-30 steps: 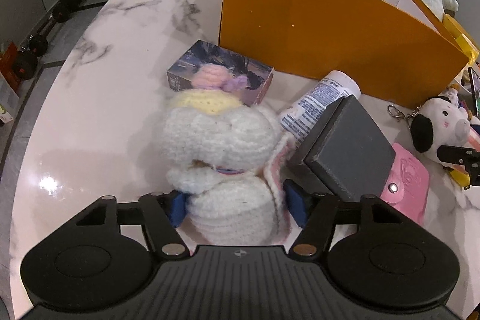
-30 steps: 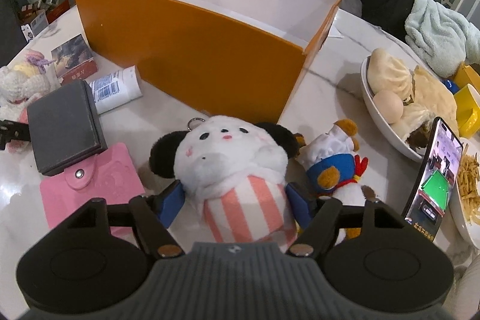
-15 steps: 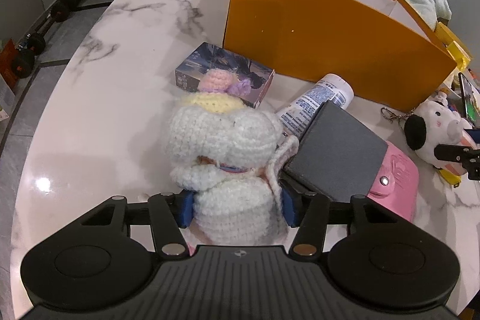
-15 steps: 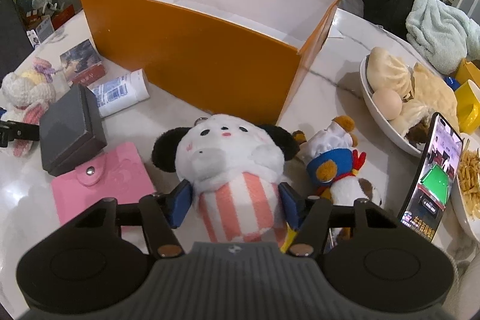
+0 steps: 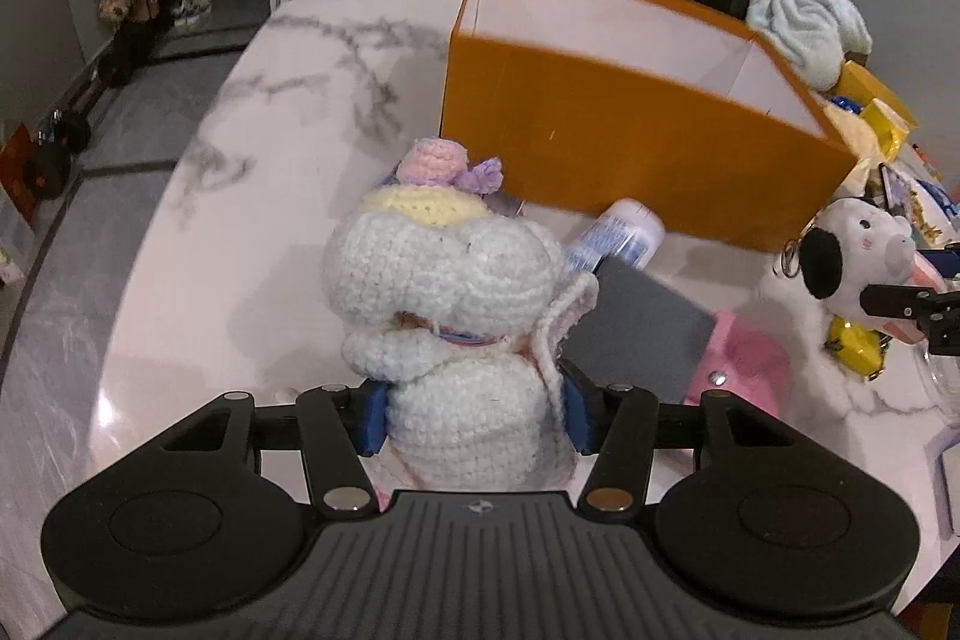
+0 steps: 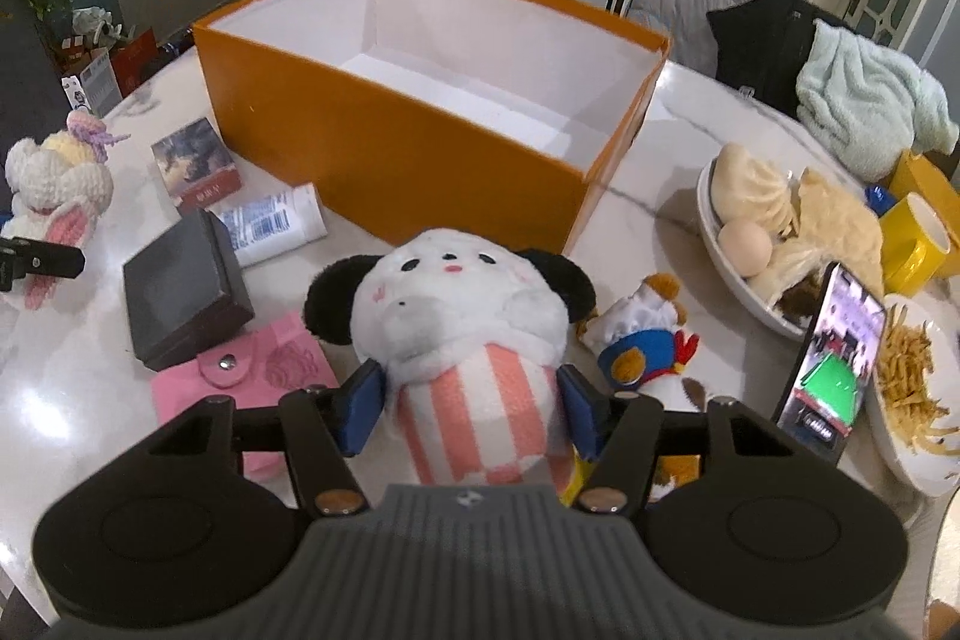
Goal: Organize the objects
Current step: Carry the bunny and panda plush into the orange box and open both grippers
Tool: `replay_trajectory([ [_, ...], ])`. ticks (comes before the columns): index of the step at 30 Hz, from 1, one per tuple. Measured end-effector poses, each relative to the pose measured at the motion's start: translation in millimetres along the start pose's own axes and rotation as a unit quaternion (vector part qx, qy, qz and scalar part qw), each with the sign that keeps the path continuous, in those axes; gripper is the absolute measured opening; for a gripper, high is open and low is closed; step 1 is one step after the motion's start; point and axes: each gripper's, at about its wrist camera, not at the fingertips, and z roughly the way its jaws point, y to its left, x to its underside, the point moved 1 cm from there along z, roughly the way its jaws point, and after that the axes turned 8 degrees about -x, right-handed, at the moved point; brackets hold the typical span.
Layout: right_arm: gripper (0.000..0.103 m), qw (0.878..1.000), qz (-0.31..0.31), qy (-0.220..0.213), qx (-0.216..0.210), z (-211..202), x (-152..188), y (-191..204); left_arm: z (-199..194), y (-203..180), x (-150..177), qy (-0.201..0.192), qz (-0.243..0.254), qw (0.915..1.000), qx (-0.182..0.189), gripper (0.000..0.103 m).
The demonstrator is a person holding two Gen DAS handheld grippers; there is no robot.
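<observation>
Crochet doll [image 5: 456, 280] hides card box (mostly).

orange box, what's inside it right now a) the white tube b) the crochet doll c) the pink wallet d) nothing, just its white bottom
d: the right wrist view looks down into the orange box and shows only bare white walls and floor, while the crochet doll, the white tube and the pink wallet are all outside it.
</observation>
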Motion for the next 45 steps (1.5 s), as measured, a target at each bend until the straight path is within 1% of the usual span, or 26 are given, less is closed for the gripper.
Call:
replay_trajectory([
  [5,0.063,1.0,-0.009,-0.017,0.004,-22.0,-11.3,3.9,-25.7,-7.1,-19.6,-0.028,0.014,0.9995,0.009,0.063],
  [11,0.063,0.999,-0.02,-0.034,0.007,-40.1,-33.3,6.7,-48.8,-26.9,-51.0,-0.055,0.031,0.9976,0.029,0.063],
  [19,0.063,0.997,-0.028,-0.064,0.011,-63.3,-70.9,1.7,-66.2,-55.4,-95.8,-0.088,0.05,0.9939,0.043,0.063],
  [24,0.063,0.996,-0.032,-0.077,0.013,-69.2,-93.4,-3.1,-66.9,-66.6,-115.3,-0.094,0.054,0.9929,0.049,0.063],
  [30,0.063,0.996,-0.038,-0.084,0.011,-65.5,-115.2,-7.3,-58.1,-75.2,-128.6,-0.091,0.059,0.9928,0.05,0.063],
  [34,0.063,0.996,-0.032,-0.083,0.007,-53.8,-125.4,-13.2,-40.8,-78.6,-138.8,-0.08,0.058,0.9941,0.047,0.063],
  [40,0.063,0.998,-0.011,-0.065,-0.002,-15.3,-134.7,-24.7,-8.0,-80.9,-154.7,-0.049,0.049,0.9965,0.048,0.063],
  [45,0.063,0.999,0.005,-0.051,-0.01,16.1,-141.2,-32.5,16.8,-83.8,-165.4,-0.03,0.05,0.9975,0.041,0.063],
])
